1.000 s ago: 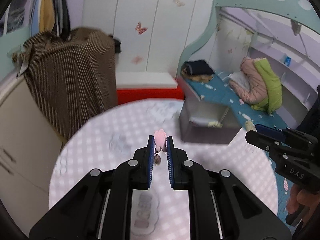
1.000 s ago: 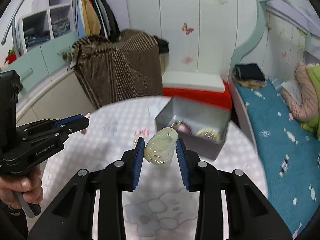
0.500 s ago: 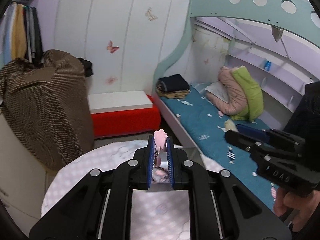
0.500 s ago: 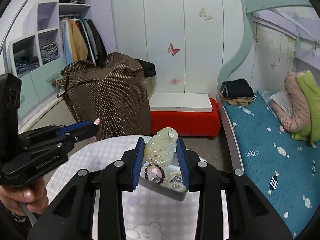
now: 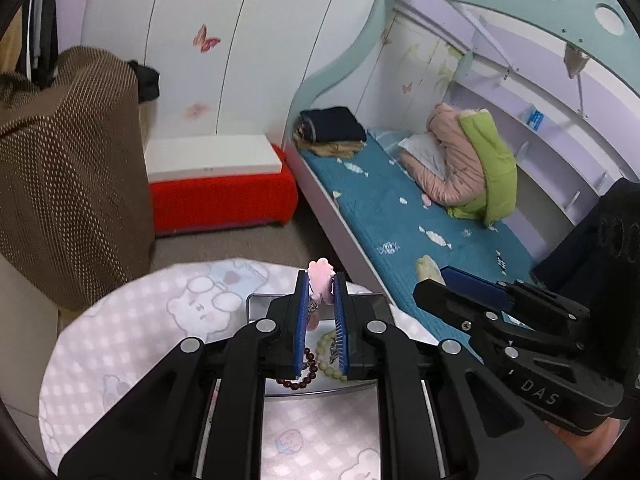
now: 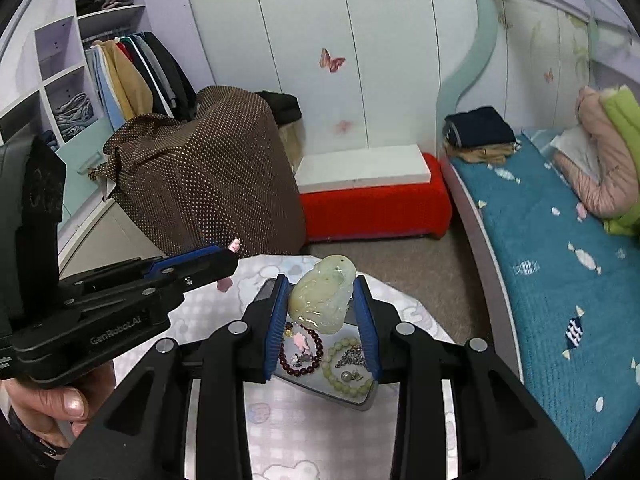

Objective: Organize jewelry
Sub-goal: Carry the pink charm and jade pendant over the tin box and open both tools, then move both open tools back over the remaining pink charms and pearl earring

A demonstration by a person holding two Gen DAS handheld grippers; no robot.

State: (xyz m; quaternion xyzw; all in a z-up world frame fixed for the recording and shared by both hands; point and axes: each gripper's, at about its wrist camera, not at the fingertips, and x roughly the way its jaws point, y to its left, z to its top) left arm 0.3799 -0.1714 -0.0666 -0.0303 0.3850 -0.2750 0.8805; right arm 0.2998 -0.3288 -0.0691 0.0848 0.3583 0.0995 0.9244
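Both loads in hand, neither dropped yet. Left gripper [image 5: 320, 304] jaws clamped on pink charm [image 5: 321, 276], sticking out past the tips. Right gripper [image 6: 322, 312] jaws closed on pale jade pendant [image 6: 322, 300], held between the pads. Grey tray [image 6: 360, 402] sits below both jaw sets, already holding dark bead bracelet [image 6: 316, 354] and green bead bracelet [image 6: 344, 384]. Left to do: release both pieces into tray

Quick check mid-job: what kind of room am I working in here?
Most likely a child's bedroom: a bunk bed with a teal mattress, butterfly stickers on the wardrobe doors, and clothes hanging in an open closet.
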